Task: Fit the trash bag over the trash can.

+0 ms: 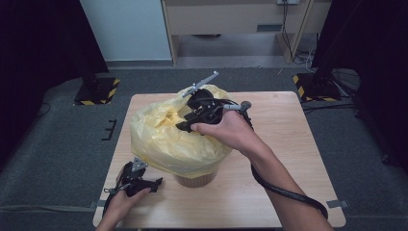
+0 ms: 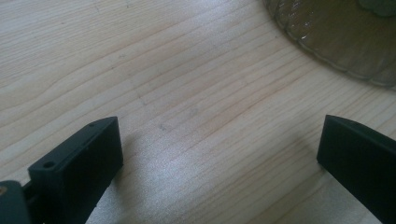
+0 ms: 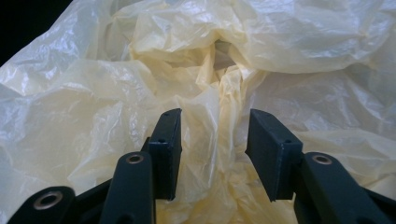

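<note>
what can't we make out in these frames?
- Inside of the bin: high view, the yellow bag drapes over it, leaving its base showing.
- Bag mouth: right gripper view, crumpled folds cover it.
- Right tongs: high view, the hand and the bag crowd them. The right gripper view shows the jaws apart, a fold between them.
- Bin in left gripper view: ribbed wall cut off by the top right corner.

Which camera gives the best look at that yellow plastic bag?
The high view: it shows the whole bag draped over a brown bin, with the right gripper at its top. The right gripper view gives only crinkled folds up close between the open jaws. The left gripper view shows table and the bin's ribbed base.
</note>
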Demonstrator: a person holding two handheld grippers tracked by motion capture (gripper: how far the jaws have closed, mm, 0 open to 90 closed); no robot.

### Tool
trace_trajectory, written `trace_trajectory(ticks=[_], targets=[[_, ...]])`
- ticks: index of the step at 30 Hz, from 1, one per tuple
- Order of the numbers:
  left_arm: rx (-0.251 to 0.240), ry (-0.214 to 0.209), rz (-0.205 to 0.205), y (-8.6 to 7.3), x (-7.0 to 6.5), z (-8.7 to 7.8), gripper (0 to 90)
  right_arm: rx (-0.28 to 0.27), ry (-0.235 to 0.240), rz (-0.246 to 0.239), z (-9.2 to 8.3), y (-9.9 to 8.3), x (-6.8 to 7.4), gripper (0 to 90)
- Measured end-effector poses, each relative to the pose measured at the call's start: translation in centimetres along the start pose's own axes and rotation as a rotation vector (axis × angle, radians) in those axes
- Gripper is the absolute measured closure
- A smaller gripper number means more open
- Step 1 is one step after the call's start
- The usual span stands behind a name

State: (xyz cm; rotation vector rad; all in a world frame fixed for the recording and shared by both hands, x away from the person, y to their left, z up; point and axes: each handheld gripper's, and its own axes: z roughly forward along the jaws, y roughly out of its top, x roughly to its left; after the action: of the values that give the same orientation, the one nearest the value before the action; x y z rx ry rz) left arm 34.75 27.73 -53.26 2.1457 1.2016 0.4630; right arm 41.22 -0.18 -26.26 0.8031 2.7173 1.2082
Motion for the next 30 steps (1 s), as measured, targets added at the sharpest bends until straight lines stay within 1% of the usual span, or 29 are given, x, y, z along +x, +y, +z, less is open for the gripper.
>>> trace_trajectory(ticks=[5,7,8,9,11,12,13,14,15,16,18,21,24,30], targets=[[0.0,0.0,0.0,0.0,0.0,0.0,0.0,-0.022,-0.013,0.015,-0.3,0.1,-0.1,46.8],[0.0,0.0,0.0,0.0,0.0,0.0,0.0,-0.021,-0.028,0.029,-0.4,0.2,-0.2,44.9],[0.0,0.0,0.0,0.0,0.0,0.0,0.0,-0.018,-0.031,0.05,-0.4,0.3,-0.2,45.1],[0.0,0.0,0.0,0.0,0.0,0.0,0.0,-0.017,-0.03,0.067,-0.5,0.3,-0.3,47.0],[0.0,0.0,0.0,0.0,0.0,0.0,0.0,-0.025,-0.03,0.079,-0.7,0.4,-0.3,50.5],[0.0,0.0,0.0,0.0,0.0,0.0,0.0,-0.033,-0.034,0.073,-0.8,0.4,-0.4,55.4],[-0.001,0.0,0.0,0.0,0.0,0.0,0.0,-0.039,-0.034,0.071,-1.0,0.5,-0.4,57.2],[-0.001,0.0,-0.001,0.0,0.0,0.0,0.0,-0.043,-0.032,0.077,-1.2,0.5,-0.5,60.1],[0.0,0.0,0.0,0.0,0.0,0.0,0.0,-0.053,-0.033,0.077,-1.4,0.5,-0.6,64.8],[0.0,0.0,0.0,0.0,0.0,0.0,0.0,-0.056,-0.033,0.076,-1.6,0.5,-0.6,66.7],[0.0,0.0,0.0,0.0,0.0,0.0,0.0,-0.067,-0.034,0.075,-2.2,0.4,-0.7,75.9],[0.001,0.0,0.0,0.0,0.0,0.0,0.0,-0.077,-0.033,0.074,-3.1,0.1,-0.9,82.9],[0.0,0.0,0.0,0.0,0.0,0.0,0.0,-0.087,-0.029,0.071,-4.0,-0.3,-1.0,86.0],[-0.001,0.0,0.0,0.0,0.0,0.0,0.0,-0.106,-0.027,0.067,-6.2,-1.6,-1.0,87.6]])
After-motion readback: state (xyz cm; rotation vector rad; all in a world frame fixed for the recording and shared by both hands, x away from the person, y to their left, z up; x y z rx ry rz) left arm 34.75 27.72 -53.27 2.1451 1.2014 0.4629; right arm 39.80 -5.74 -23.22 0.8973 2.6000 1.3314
